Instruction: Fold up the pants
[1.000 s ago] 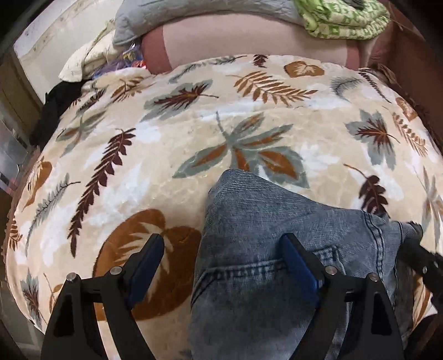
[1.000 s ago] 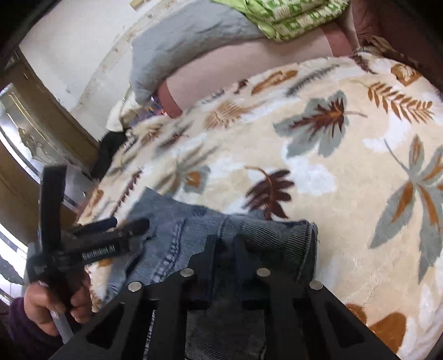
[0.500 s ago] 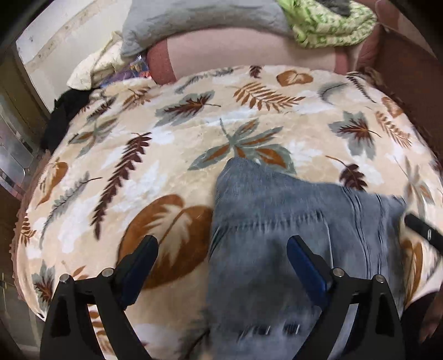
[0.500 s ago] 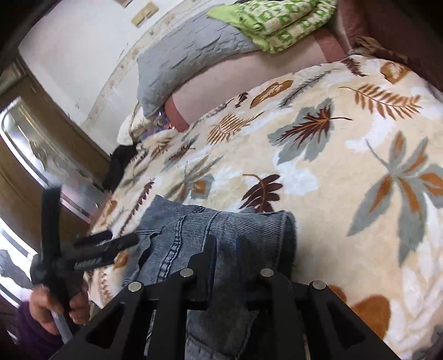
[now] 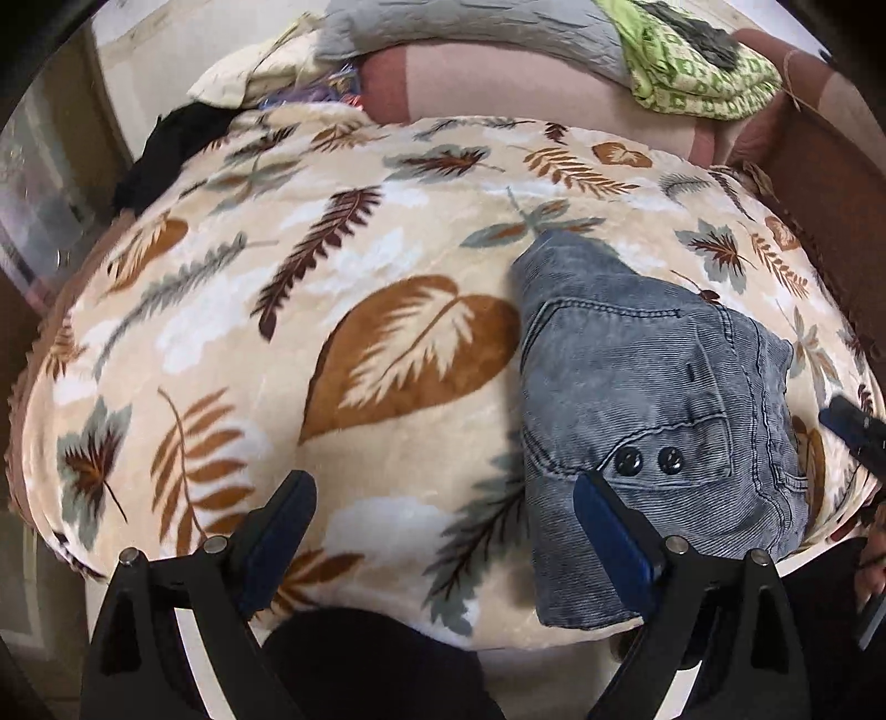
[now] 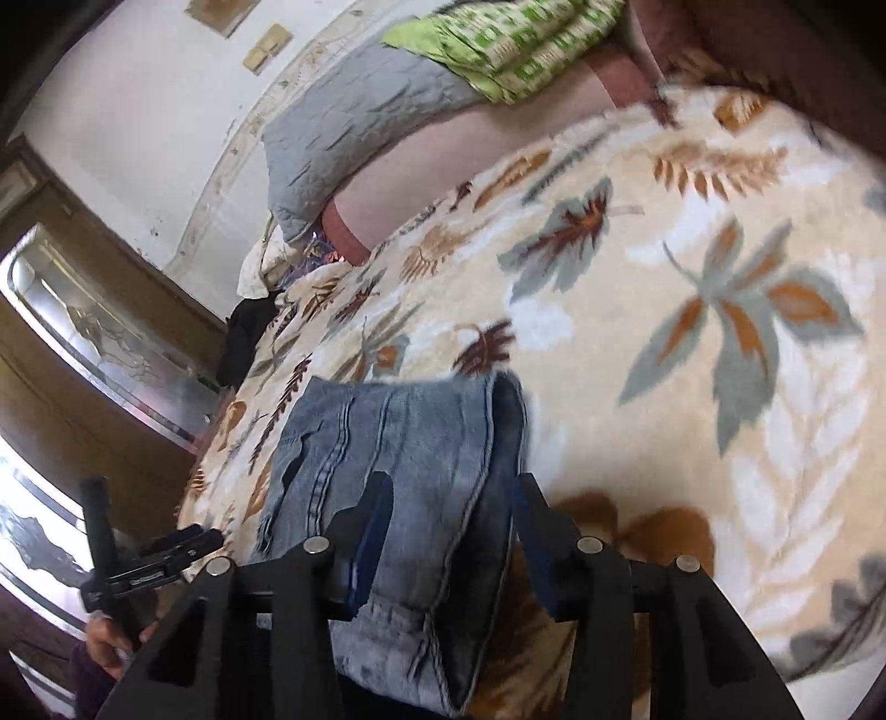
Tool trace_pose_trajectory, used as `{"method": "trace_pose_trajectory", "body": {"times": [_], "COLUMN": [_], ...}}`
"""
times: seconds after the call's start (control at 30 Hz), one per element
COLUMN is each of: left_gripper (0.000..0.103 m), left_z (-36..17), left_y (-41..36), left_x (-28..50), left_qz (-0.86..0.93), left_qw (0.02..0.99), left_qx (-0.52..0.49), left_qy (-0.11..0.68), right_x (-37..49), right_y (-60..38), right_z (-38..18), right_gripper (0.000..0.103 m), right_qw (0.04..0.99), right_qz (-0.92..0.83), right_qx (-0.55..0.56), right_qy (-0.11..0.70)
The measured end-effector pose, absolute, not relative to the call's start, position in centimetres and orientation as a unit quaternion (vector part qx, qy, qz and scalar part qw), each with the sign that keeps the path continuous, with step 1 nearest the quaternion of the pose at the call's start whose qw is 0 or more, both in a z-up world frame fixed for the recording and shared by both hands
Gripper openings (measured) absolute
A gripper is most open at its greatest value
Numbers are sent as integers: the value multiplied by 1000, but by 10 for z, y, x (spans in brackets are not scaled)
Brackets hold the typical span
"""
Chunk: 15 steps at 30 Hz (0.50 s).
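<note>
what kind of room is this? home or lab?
Most likely a home bedroom. The folded jeans lie on a bed under a leaf-print blanket, a grey quilted pillow and a folded green patterned cloth sit at its far end, and a wooden door with frosted glass stands beside it.

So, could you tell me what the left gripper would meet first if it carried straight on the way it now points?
Probably the leaf-print blanket: the left gripper stands open above bare blanket, with the folded jeans just beside its right finger.

Folded pants [image 5: 653,399] are occupying the blanket's [image 5: 232,310] near right corner; the leaf-print expanse to their left and beyond is lying open. Pillows [image 5: 498,77] and green bedding [image 5: 698,72] are blocking the far edge.
</note>
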<state>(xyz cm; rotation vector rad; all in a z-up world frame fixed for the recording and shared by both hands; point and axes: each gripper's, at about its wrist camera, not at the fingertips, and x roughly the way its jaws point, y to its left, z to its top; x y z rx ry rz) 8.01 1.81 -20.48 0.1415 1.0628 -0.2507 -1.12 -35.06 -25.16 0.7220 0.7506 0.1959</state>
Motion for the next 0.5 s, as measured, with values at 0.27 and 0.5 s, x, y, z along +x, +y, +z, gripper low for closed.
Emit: {"method": "trace_pose_trajectory", "body": {"times": [0.27,0.5], "left_gripper": [95,95], "left_z": [-212,-215], "left_y": [16,8], "left_x": [91,102], "left_qz": [-137,-157], "left_qw": [842,830], "left_qx": [31,-4], "left_qy": [520,536], "right_x": [-15,0], "right_y": [-346,-345], "right_z": [-263,-272], "right_gripper": [56,56], "right_qw": [847,833], "right_qz": [109,108], "right_qx": [360,381], "right_qy": [375,385]}}
